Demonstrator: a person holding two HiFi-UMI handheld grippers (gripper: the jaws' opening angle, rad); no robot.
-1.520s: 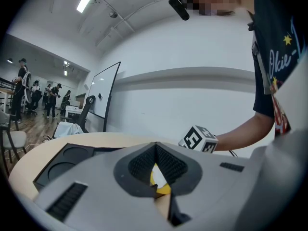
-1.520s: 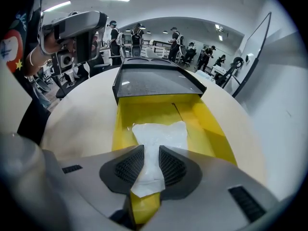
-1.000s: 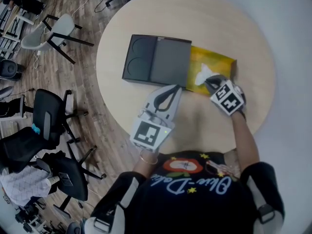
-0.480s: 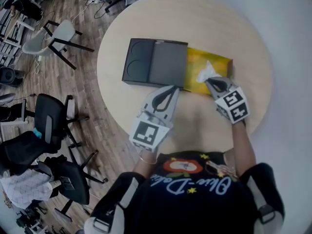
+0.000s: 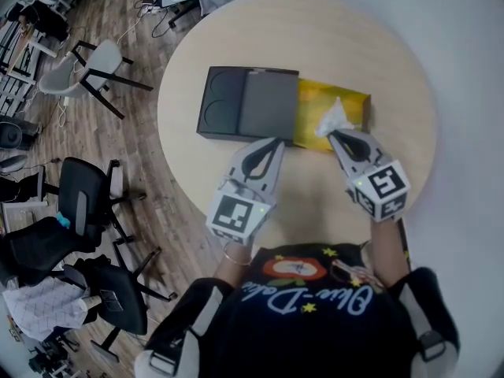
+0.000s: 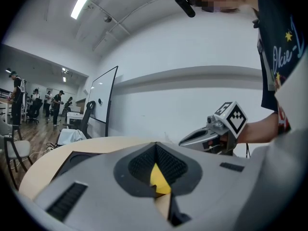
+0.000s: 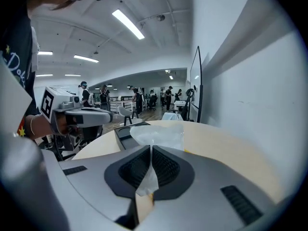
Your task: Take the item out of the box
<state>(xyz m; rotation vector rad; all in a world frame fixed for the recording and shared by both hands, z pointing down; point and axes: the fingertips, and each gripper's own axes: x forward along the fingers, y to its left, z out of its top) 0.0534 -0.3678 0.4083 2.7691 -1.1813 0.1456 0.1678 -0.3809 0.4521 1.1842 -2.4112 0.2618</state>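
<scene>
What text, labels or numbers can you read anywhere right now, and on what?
"Okie-": script on the person's shirt, left gripper view; the rest is cut off.
Same script in the head view: too warped to read.
The cubes on the left gripper and right gripper: square patterns, no letters.
No readable print on the yellow box, dark box or tissue.

Bare tabletop runs along the far side and out to the right edge, and I could sweep either tool through there. The middle is blocked: the dark box and the yellow box sit touching in one solid row. A tissue rises from the yellow box into my right tool. My left tool sits just beside the row's near edge, with open tabletop between the tools. Chairs crowd the floor to the left.
</scene>
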